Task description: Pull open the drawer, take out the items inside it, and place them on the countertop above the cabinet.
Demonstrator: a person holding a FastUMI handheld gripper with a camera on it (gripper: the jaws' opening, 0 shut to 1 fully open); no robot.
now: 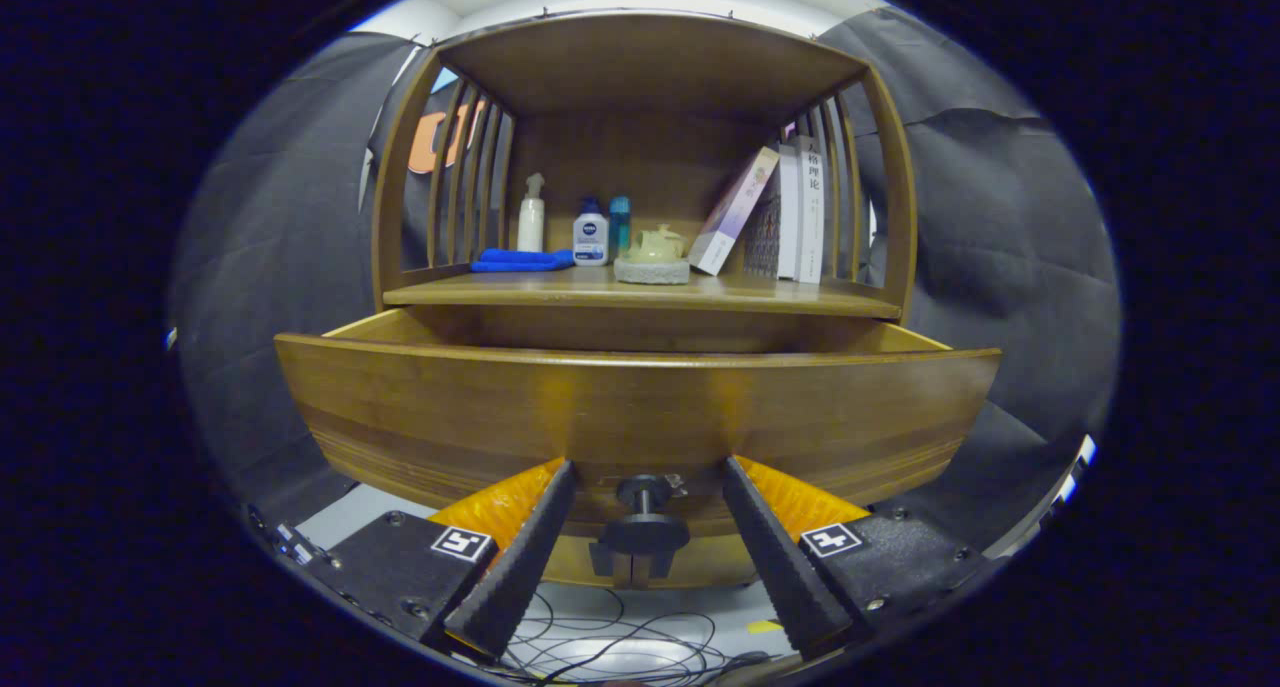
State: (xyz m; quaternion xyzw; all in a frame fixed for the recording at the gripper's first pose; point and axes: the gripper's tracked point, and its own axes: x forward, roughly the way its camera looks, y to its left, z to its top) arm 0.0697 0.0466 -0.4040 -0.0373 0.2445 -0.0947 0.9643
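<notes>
My claw [648, 467] is spread wide and grips nothing; one finger stands at each side of the drawer knob [645, 527], neither touching it. The drawer [640, 407], at 12 o'clock just ahead, stands pulled out; I cannot tell its contents. Beyond, on the countertop [640, 292]: blue cloth [522, 260], bottles [590, 232], teapot [655, 245], books [790, 217].

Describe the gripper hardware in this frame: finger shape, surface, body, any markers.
The gripper has two long wedge-shaped fingers that taper toward the tips, with ribbed, serrated inner faces. Each finger sits on a flat dark body plate fixed with visible screws, and each plate bears a small square black-and-white fiducial marker. Glossy orange housing shows behind the fingers. No cable on the gripper itself is discernible.
</notes>
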